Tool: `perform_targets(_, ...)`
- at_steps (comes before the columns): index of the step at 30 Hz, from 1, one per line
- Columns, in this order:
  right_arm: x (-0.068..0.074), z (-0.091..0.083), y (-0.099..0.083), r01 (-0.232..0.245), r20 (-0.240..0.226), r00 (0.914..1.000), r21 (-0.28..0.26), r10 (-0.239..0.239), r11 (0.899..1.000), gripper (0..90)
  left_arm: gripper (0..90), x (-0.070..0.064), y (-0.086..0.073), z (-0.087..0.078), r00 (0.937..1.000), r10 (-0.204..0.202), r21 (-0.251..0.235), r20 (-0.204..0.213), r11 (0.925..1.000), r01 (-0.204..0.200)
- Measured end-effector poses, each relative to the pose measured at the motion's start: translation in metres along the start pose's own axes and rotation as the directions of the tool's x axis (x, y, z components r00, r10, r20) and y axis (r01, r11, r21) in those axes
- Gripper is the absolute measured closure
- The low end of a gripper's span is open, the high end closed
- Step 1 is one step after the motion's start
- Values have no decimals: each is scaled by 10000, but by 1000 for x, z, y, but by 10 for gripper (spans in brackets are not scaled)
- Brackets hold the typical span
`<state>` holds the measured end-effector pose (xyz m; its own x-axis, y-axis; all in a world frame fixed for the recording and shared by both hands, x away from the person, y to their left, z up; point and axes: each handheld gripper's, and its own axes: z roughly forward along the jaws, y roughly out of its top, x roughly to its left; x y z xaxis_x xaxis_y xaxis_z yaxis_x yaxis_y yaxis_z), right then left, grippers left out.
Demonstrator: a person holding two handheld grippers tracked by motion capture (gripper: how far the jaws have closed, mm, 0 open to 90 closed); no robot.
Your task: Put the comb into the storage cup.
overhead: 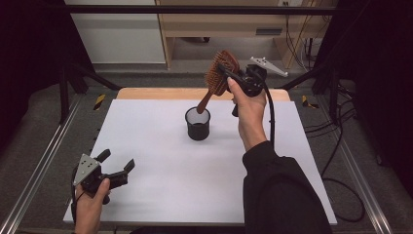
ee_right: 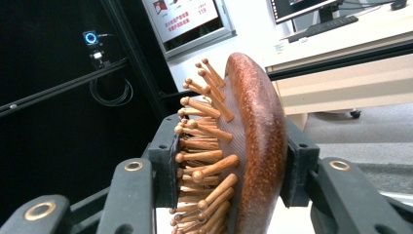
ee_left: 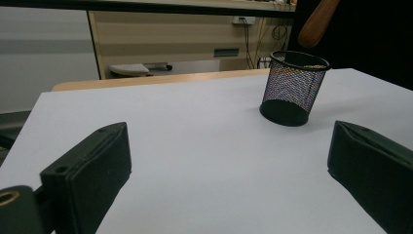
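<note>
Two grippers are at work over the white table (overhead: 160, 165). The right gripper (overhead: 228, 73) is raised above the table's far edge, and its jaws pinch the head of a wooden brush (overhead: 222, 73): in the right gripper view one jaw presses on the bristle side and the other on the smooth rounded back of the brush (ee_right: 253, 146), so the head sits squarely between them. From the high view the brush hangs tilted, head up and away, with its handle slanting down to the left, and the handle's tip is just over the rim of the black mesh cup (overhead: 197, 124). The left gripper view shows that rounded tip in the air above the cup (ee_left: 293, 87), apart from the rim. The cup stands upright on the table, a little beyond its middle. The left gripper (overhead: 117, 170) is held low at the near left corner, well apart from the cup and brush, its jaws spread wide with nothing between them but bare table.
</note>
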<state>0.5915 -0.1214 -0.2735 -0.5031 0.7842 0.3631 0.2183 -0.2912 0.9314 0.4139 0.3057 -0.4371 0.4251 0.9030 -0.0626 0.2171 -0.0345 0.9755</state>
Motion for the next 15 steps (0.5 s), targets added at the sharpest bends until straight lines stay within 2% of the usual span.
perform_targets(10, -1, 9, -7, 205, 103, 9997, 346, -208, 9992, 521, 25, 3, 0, 1, 9999, 67, -108, -77, 9999, -68)
perform_targets(15, -4, 11, -12, 252, 158, 9995, 529, -261, 9983, 520, 26, 4, 1, 0, 9999, 113, -337, -51, 9994, -115)
